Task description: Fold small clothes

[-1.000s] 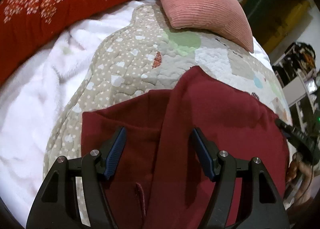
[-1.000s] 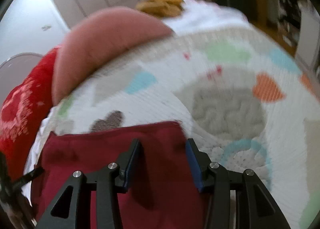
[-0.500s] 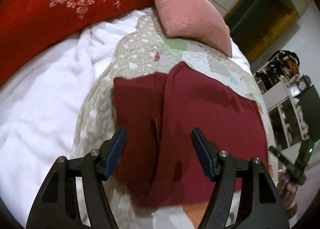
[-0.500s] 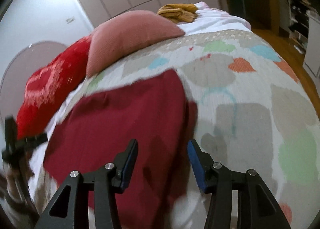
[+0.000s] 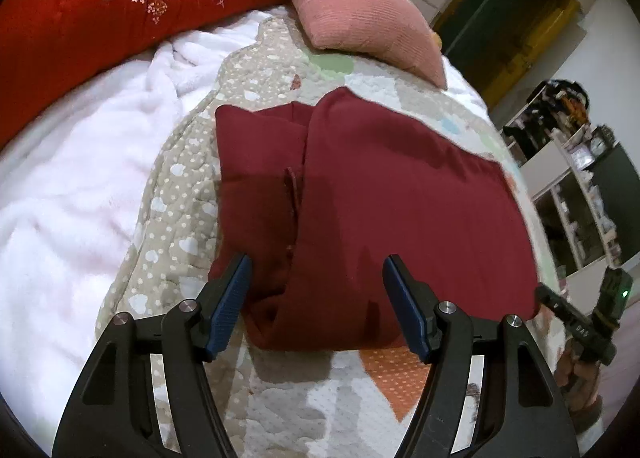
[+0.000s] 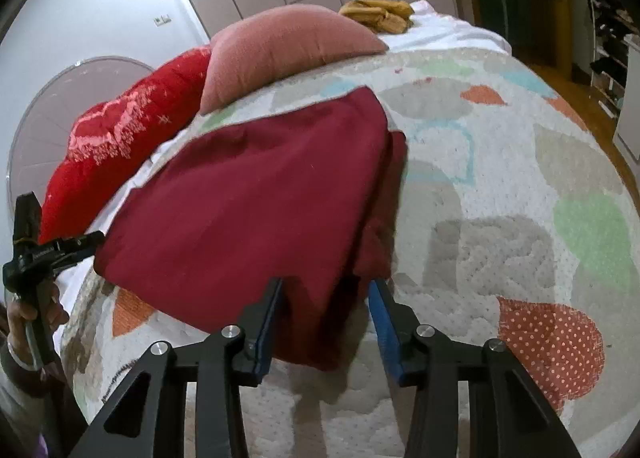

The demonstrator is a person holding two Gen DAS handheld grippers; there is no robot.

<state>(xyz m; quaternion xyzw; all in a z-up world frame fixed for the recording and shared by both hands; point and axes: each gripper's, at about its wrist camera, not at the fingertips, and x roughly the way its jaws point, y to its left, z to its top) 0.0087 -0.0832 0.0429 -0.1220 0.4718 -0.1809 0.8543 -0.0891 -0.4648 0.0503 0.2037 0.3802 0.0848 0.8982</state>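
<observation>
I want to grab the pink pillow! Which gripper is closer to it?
Hard to call. The left gripper and the right gripper both hover open over the maroon garment's near edge, with the pink pillow far beyond it.

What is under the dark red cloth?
The red cloth lies on a patchwork quilt that shows all around it. A lower red layer peeks out on one side. Anything else beneath is covered.
</observation>
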